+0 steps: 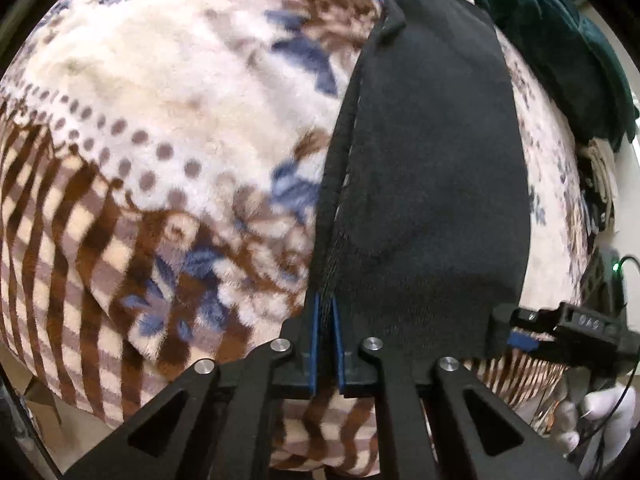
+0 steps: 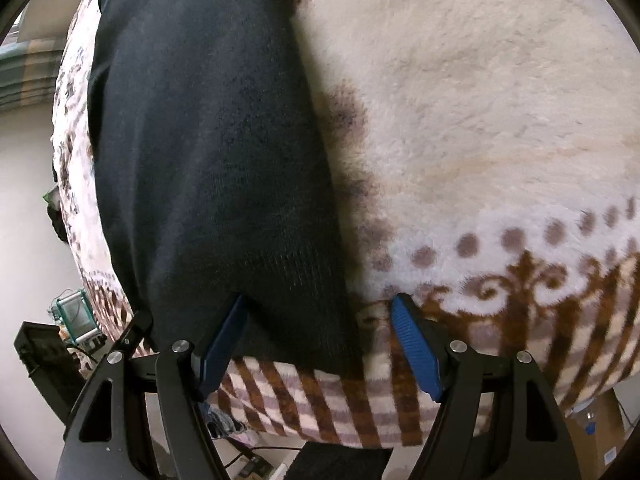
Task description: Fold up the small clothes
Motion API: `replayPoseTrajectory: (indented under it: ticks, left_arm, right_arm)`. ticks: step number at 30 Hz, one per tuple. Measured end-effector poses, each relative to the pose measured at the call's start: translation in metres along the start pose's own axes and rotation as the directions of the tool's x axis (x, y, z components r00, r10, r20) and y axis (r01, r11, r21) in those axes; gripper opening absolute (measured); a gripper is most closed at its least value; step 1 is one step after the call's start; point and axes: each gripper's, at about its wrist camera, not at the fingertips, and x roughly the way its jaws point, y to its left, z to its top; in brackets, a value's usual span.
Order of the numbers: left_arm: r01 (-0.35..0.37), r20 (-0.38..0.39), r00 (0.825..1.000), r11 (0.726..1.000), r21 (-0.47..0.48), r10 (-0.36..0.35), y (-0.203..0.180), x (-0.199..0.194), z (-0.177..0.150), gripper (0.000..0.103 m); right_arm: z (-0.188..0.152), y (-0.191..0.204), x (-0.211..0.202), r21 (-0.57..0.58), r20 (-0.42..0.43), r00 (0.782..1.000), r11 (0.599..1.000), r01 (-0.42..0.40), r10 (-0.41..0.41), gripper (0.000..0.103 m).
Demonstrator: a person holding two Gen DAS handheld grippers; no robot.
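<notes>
At blanket (image 1: 160,80) edge: L hand-held gripper (image 1: 326,316) pinches sock (image 1: 432,160) hem.

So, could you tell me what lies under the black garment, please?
The black garment lies flat on the patterned fleece blanket, which shows all around it. Whatever sits directly beneath the cloth is covered.

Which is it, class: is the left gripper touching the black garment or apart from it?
Touching. The left wrist view shows the left gripper shut on the black garment's near edge.
</notes>
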Motion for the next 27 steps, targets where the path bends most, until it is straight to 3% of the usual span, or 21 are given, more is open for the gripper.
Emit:
replayPoseTrajectory:
  ticks: [3, 5, 7, 8, 10, 12, 15, 17, 18, 20, 23, 27]
  left_arm:
    - [0.086, -0.019, 0.996, 0.994, -0.065, -0.087, 0.010, -0.003, 0.001, 0.011]
    - [0.122, 0.018, 0.992, 0.988, -0.092, -0.121, 0.013, -0.014, 0.004, 0.030]
    - [0.178, 0.071, 0.983, 0.977, -0.115, -0.170, 0.015, -0.020, 0.008, 0.059]
    - [0.191, 0.078, 0.980, 0.974, -0.119, -0.183, 0.016, -0.019, 0.010, 0.063]
    - [0.222, 0.060, 0.974, 0.968, -0.118, -0.216, 0.012, -0.005, 0.019, 0.063]
    - [0.206, 0.008, 0.979, 0.974, -0.091, -0.206, 0.003, 0.020, 0.027, 0.063]
    - [0.162, -0.004, 0.987, 0.986, -0.039, -0.163, -0.012, 0.036, 0.029, 0.060]
    - [0.148, 0.030, 0.989, 0.989, -0.007, -0.147, -0.018, 0.031, 0.028, 0.040]
    - [0.140, 0.045, 0.989, 0.990, 0.009, -0.140, -0.020, 0.027, 0.027, 0.008]
    - [0.150, 0.096, 0.984, 0.988, 0.031, -0.152, -0.022, 0.013, 0.021, 0.009]
    - [0.206, 0.118, 0.972, 0.978, 0.004, -0.205, -0.009, 0.006, 0.018, 0.009]
    - [0.262, 0.052, 0.965, 0.962, -0.080, -0.259, 0.007, 0.032, 0.028, 0.014]
  right_arm:
    - [0.000, 0.003, 0.002, -0.014, -0.002, 1.000, 1.000, -0.002, 0.002, 0.077]
    - [-0.001, 0.002, 0.001, -0.017, -0.002, 1.000, 1.000, -0.011, 0.011, 0.077]
    - [-0.001, 0.000, 0.001, -0.014, -0.001, 1.000, 0.999, -0.029, 0.029, 0.077]
    - [-0.001, -0.002, 0.001, -0.011, 0.000, 0.999, 0.999, -0.038, 0.038, 0.077]
    - [-0.001, -0.006, 0.000, -0.009, 0.008, 0.998, 0.998, -0.056, 0.056, 0.077]
    - [-0.001, -0.008, -0.001, -0.016, 0.021, 0.998, 0.998, -0.064, 0.065, 0.077]
    - [-0.003, -0.006, -0.001, -0.040, 0.039, 0.996, 0.996, -0.075, 0.077, 0.077]
    - [-0.003, -0.004, -0.001, -0.059, 0.050, 0.992, 0.992, -0.114, 0.117, 0.074]
    - [-0.004, -0.001, -0.001, -0.063, 0.052, 0.989, 0.989, -0.134, 0.137, 0.067]
    - [-0.003, -0.001, -0.005, -0.044, 0.050, 0.984, 0.984, -0.171, 0.173, 0.020]
    - [-0.009, -0.004, -0.016, -0.049, 0.070, 0.971, 0.973, -0.226, 0.229, 0.017]
    - [-0.004, -0.017, -0.012, -0.030, 0.039, 0.975, 0.976, -0.217, 0.218, 0.018]
